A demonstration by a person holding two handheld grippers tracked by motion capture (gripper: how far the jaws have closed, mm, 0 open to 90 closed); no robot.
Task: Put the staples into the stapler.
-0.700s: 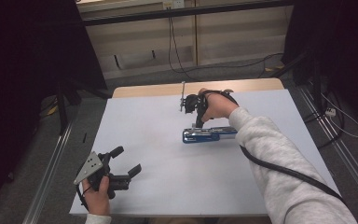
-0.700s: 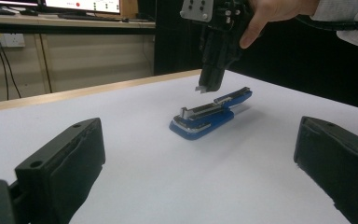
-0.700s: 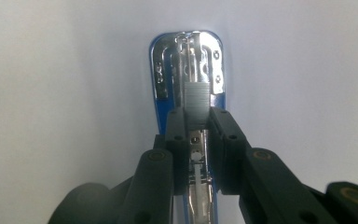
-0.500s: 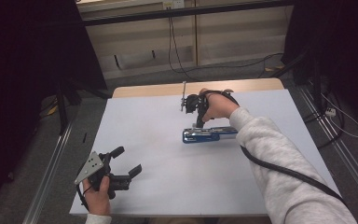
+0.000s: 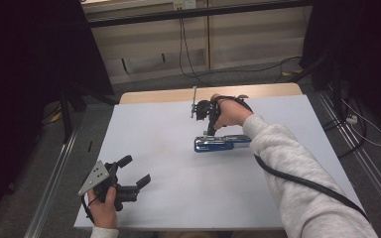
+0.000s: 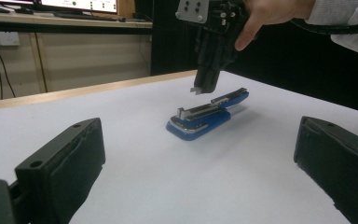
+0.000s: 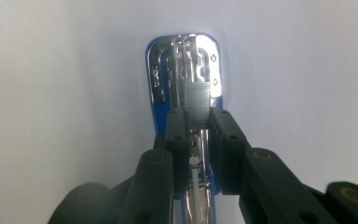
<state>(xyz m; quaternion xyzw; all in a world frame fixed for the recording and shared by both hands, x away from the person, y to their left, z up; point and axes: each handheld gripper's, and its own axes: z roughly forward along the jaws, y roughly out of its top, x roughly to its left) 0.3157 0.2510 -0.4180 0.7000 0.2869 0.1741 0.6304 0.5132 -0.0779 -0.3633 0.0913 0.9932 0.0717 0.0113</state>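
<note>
a blue stapler (image 5: 222, 143) is lying open near the middle of the white-covered bench (image 5: 168, 198), its chromed staple channel facing up and its long axis running across the bench. in the left gripper view the stapler (image 6: 207, 113) is sitting flat on the white surface, with its blue base under the metal rail.

the right hand-held gripper (image 5: 210, 130) is hanging directly above the stapler, pointing down at it, with the person's right hand (image 5: 230, 113) wrapping around its body. in the right gripper view its two black jaws are standing close together and pinching a small grey strip of staples (image 7: 197, 99), which is sitting just over the stapler's chromed channel (image 7: 186, 70). in the left gripper view the tip of the right hand-held gripper (image 6: 200, 88) is hovering just above the stapler, apart from it, with a small pale piece showing at the tip. a black cable (image 5: 302, 181) is trailing from this gripper along the grey sleeve (image 5: 302, 173).

the left hand-held gripper (image 5: 134, 171) is resting well apart from the stapler, toward the near left corner of the bench, in the person's left hand (image 5: 104, 206). its jaws are standing wide apart with nothing between them, and its grey three-cornered plate (image 5: 93, 177) is facing up.
</note>
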